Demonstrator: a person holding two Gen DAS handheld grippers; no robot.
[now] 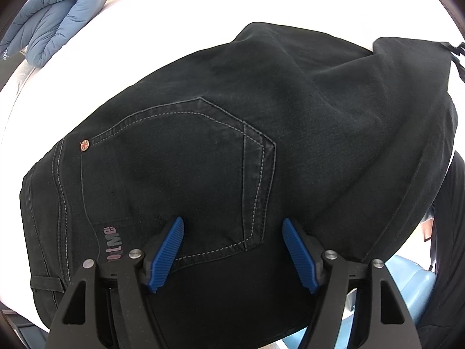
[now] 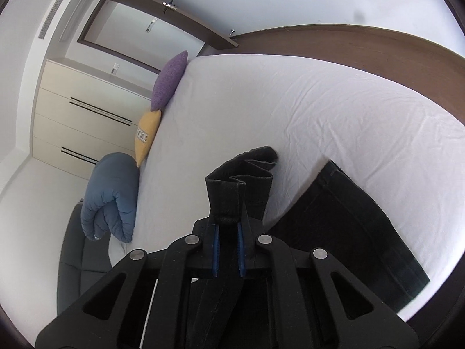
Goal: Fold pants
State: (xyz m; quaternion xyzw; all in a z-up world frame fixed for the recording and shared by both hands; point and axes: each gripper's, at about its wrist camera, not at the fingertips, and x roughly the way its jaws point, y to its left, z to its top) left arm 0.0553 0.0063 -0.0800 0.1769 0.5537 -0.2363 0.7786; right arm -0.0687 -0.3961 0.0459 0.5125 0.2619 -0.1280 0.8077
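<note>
White bedsheet [image 2: 290, 110] fills most of both views; bedroom, drawers and a wooden headboard behind in the right wrist view.

Left wrist view, left to right: blue puffer jacket [image 1: 55, 14] at upper left, off the edge of the bed. Black pants [image 1: 218, 160] spread across the centre, back pocket [image 1: 180, 174] facing up, copper rivet [image 1: 84, 145] at centre left. My left gripper [image 1: 232, 253] hangs over the pocket at lower centre, blue pads [image 1: 167, 254] well apart, nothing between them; I can't tell whether the tips touch the cloth. At upper right the fabric rises in a raised fold.

Right wrist view, left to right: purple cushion [image 2: 170, 81] and yellow cushion [image 2: 146, 136] at centre left along the bed's edge. My right gripper [image 2: 228, 250] at lower centre is clamped on a bunched pant hem [image 2: 241, 180], which sticks up crumpled beyond the tips. The pant leg [image 2: 357, 221] trails across the sheet at lower right.

Risks as I judge them:
- Grip holds a crumpled bunch, perhaps not all layers; one layer may slip free mid-carry.
- Left jaws aren't pinning the seat, so pulling the hem over may drag the whole garment.
- The trailing leg may twist, leaving a skewed fold.
</note>
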